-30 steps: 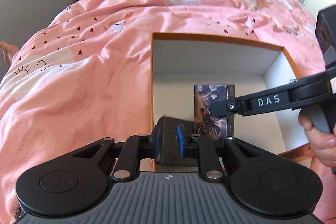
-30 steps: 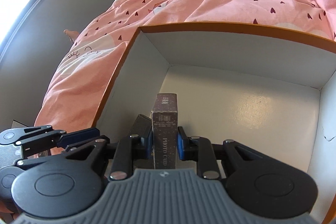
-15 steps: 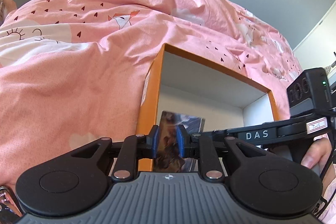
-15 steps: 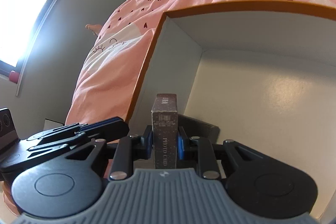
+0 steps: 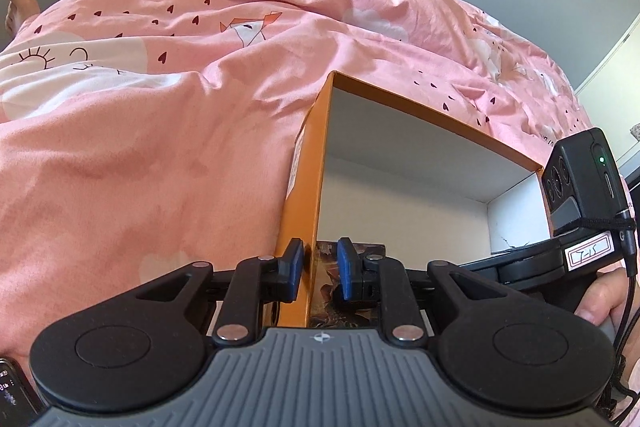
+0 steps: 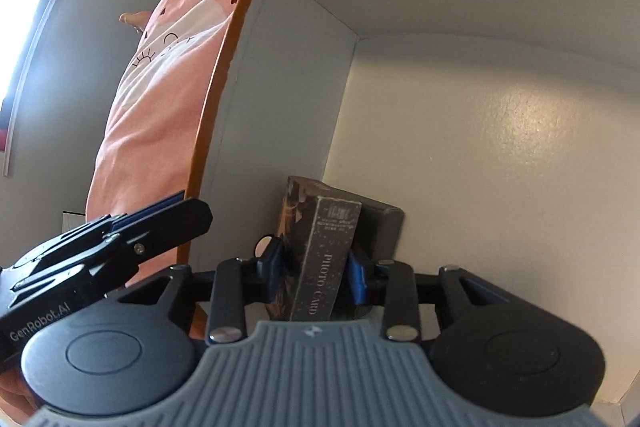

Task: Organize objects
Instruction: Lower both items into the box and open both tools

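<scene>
Half a second ago the left gripper (image 5: 321,269) pinched a pack. Now its jaws stand apart, holding nothing, one on each side of the box (image 5: 308,187) wall on the quilt (image 5: 160,147). Only the left view shows this straddle, with printed art (image 5: 326,287) just inside the wall. Only the right view shows the box floor. There the card pack (image 6: 328,251) stands tilted in the near left corner, against a grey pack (image 6: 384,227). The right gripper (image 6: 316,269) brackets it, wider than before; whether its pads still press the pack I cannot tell.
</scene>
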Available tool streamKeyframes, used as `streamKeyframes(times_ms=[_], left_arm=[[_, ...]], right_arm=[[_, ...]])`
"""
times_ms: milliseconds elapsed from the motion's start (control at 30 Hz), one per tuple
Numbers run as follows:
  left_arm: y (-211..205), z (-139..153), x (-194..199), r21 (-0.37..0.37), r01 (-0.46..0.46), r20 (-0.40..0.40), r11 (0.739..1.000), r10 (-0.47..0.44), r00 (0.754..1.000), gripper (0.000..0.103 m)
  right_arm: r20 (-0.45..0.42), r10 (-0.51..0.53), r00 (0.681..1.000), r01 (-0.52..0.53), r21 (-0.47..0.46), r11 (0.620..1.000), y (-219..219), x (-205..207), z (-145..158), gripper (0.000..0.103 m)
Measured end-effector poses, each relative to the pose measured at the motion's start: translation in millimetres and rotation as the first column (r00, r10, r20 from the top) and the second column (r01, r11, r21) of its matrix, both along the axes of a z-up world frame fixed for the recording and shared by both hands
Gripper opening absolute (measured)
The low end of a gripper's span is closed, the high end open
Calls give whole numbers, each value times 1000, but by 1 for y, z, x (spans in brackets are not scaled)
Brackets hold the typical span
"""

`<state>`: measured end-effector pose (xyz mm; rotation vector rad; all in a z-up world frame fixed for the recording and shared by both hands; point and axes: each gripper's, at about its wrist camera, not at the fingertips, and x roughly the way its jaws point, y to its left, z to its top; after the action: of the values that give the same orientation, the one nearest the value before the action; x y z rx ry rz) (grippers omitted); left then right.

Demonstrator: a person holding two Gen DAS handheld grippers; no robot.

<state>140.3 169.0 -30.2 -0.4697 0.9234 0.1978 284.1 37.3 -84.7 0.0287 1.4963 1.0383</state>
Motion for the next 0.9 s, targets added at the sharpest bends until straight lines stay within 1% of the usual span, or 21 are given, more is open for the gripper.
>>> streamKeyframes(times_ms=[33, 67, 133, 267, 300, 333, 367, 433, 500, 633, 767, 800, 900], left_arm=[[0, 0, 0, -1, 0, -1, 1000, 0, 1000, 23], [0, 0, -1, -1, 1, 0, 1000, -1, 1000, 23], [-1, 0, -2, 2, 3, 0, 1000, -3, 1000, 23], [-2, 1, -3, 7, 3, 6, 1000, -3, 1000, 22], [-2, 1, -3, 10, 3, 6, 1000, -3, 1000, 21], [-2, 1, -3, 13, 2, 5, 1000, -2, 1000, 19], [-2, 1, -3, 14, 2, 5, 1000, -2, 1000, 18], [-1, 2, -4, 12, 0, 7, 1000, 0, 1000, 18], [0, 2, -5, 11, -3, 7, 1000, 3, 1000, 17], [1, 2, -5, 9, -8, 7, 1000, 8, 1000, 17], [-3, 5, -10, 26, -12, 33, 1000, 12, 999, 17], [-5, 8, -13, 35, -15, 46, 999, 13, 999, 17], [-11, 17, -22, 63, -34, 78, 997, 29, 996, 17]], right_arm=[[20, 0, 1000, 1, -24, 1000, 0, -1, 1, 43], [42, 5, 999, -3, -46, 999, -1, -4, 2, 45], [69, 17, 997, -12, -63, 998, -2, -9, 3, 47], [55, 9, 998, -6, -54, 999, -12, -12, 3, 46], [58, 8, 998, -5, -51, 999, -14, -13, 4, 44], [73, 17, 997, -13, -50, 999, -14, -15, 5, 37], [93, 35, 995, -30, -50, 998, -12, -18, 6, 32], [90, 49, 995, -46, -38, 998, -10, -20, 5, 25], [80, 71, 994, -69, -23, 997, -7, -23, 3, 21], [102, 90, 991, -87, -29, 996, -4, -27, 3, 21], [116, 89, 989, -86, -28, 996, -4, -30, 6, 23], [134, 89, 987, -86, -27, 996, -5, -31, 9, 25], [245, 93, 965, -92, -18, 996, -11, -43, 27, 25]])
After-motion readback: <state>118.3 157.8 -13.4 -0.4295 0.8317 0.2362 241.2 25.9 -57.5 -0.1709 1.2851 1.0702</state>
